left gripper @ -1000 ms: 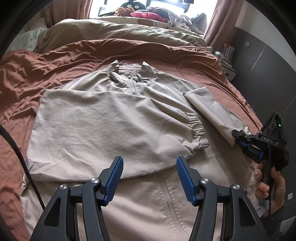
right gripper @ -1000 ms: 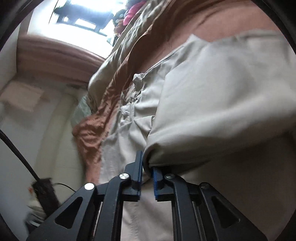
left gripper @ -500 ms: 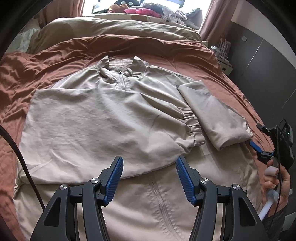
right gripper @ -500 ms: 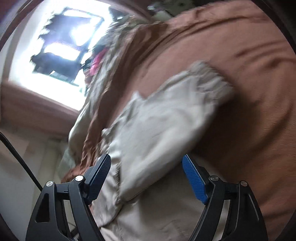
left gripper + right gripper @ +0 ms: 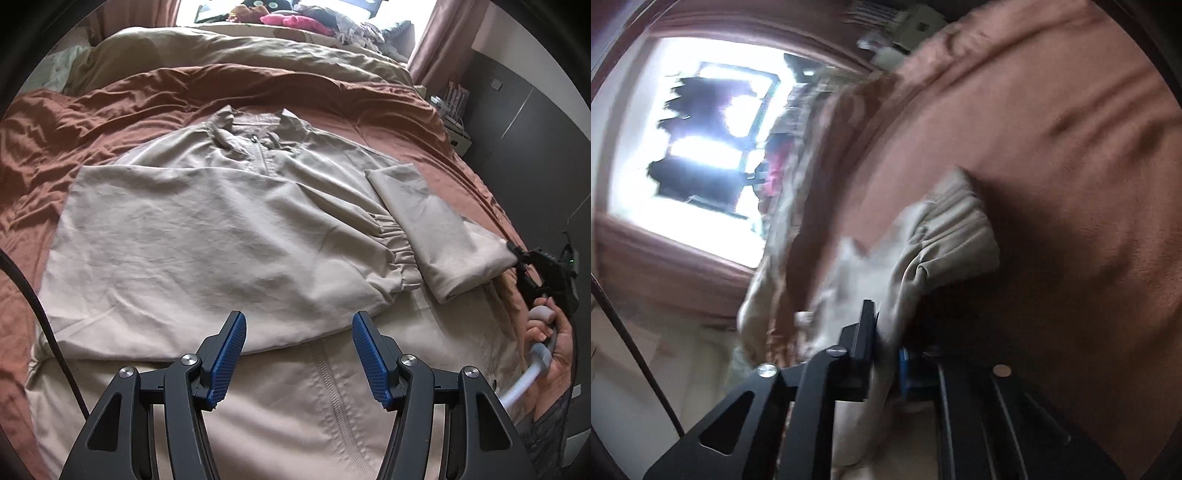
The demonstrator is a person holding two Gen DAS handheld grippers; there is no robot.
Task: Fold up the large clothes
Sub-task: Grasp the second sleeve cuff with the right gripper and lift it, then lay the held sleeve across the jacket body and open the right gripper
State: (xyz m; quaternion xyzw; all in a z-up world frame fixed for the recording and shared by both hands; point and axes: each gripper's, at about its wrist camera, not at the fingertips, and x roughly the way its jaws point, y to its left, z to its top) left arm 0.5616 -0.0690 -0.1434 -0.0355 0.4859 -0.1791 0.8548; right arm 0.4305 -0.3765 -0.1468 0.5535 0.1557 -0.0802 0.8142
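Note:
A beige zip jacket [image 5: 207,236] lies face up on the brown bedspread [image 5: 74,110]. Its left sleeve is folded across the chest, the gathered cuff [image 5: 395,251] at the right. The right sleeve [image 5: 439,229] lies bent at the jacket's right side. My left gripper [image 5: 297,350] is open and empty above the jacket's lower front. My right gripper [image 5: 517,256] is at the right sleeve's end and shut on it. In the blurred right wrist view the gripper [image 5: 886,332] pinches beige cloth just below the sleeve's cuff [image 5: 956,236].
A beige duvet [image 5: 258,51] is bunched at the head of the bed, with a pile of clothes [image 5: 295,18] behind it by the window. A dark cabinet [image 5: 535,140] stands along the bed's right side. The bed's right edge is close to my right gripper.
My right gripper let go of the sleeve, opened, then shut again on the sleeve's end near the cuff. My left gripper stayed open and moved slightly.

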